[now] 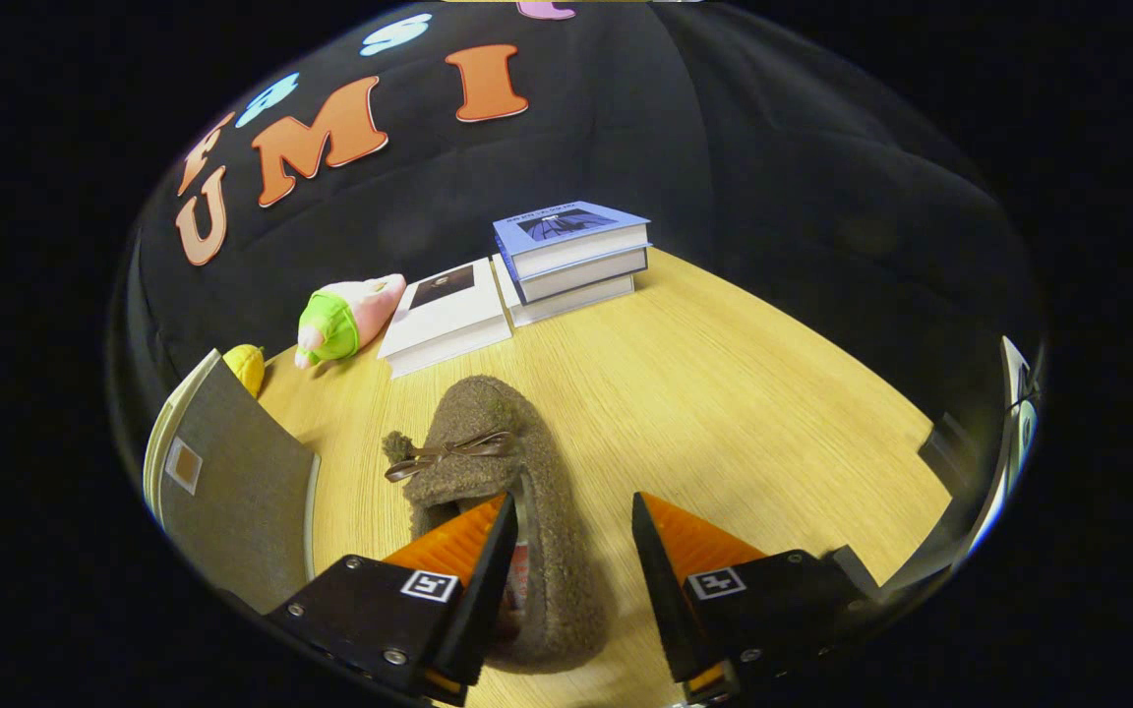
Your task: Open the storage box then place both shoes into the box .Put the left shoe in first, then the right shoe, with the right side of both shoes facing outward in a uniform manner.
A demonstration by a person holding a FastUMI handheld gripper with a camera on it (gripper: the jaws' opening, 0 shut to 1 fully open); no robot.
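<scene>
One brown shoe (503,492) mid-surface between open jaws of gripper (571,536), three stacked books (571,258) at far edge, one plush toy (345,317).

Light wood-grain tabletop (724,393) under warm, even light, backed by a black cloth wall (773,147) that sags in soft folds. Along the far edge: a stack of books (571,258), a flat white book (444,313) beside it, a pink-and-green plush toy (345,317), a small yellow toy (246,366).
</scene>
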